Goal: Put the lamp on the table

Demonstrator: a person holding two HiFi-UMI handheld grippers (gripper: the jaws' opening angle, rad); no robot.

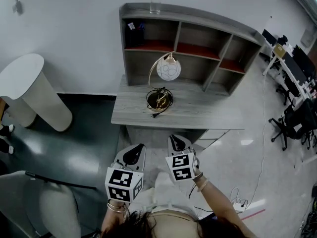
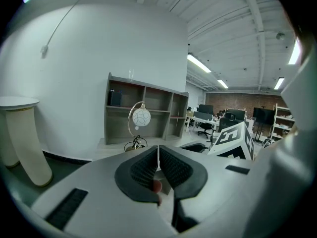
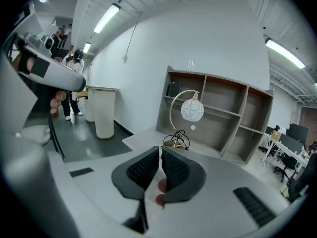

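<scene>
The lamp (image 1: 168, 70) has a white globe on a curved gold arm and a round base with a coiled black cord. It stands upright on the grey table (image 1: 208, 115), in front of the shelves. The lamp (image 2: 141, 117) shows far off in the left gripper view, and the lamp (image 3: 192, 110) likewise in the right gripper view. Both grippers hang close to the person's body, well short of the table's front edge. My left gripper (image 1: 140, 148) is shut and holds nothing. My right gripper (image 1: 175, 140) has its jaws together, also with nothing between them.
A grey shelf unit (image 1: 198, 38) stands at the back of the table, with a glass (image 1: 155, 7) on top and a dark object (image 1: 134, 33) in its left cubby. A white round pedestal (image 1: 29, 90) stands at left. Office chairs (image 1: 292, 123) are at far right.
</scene>
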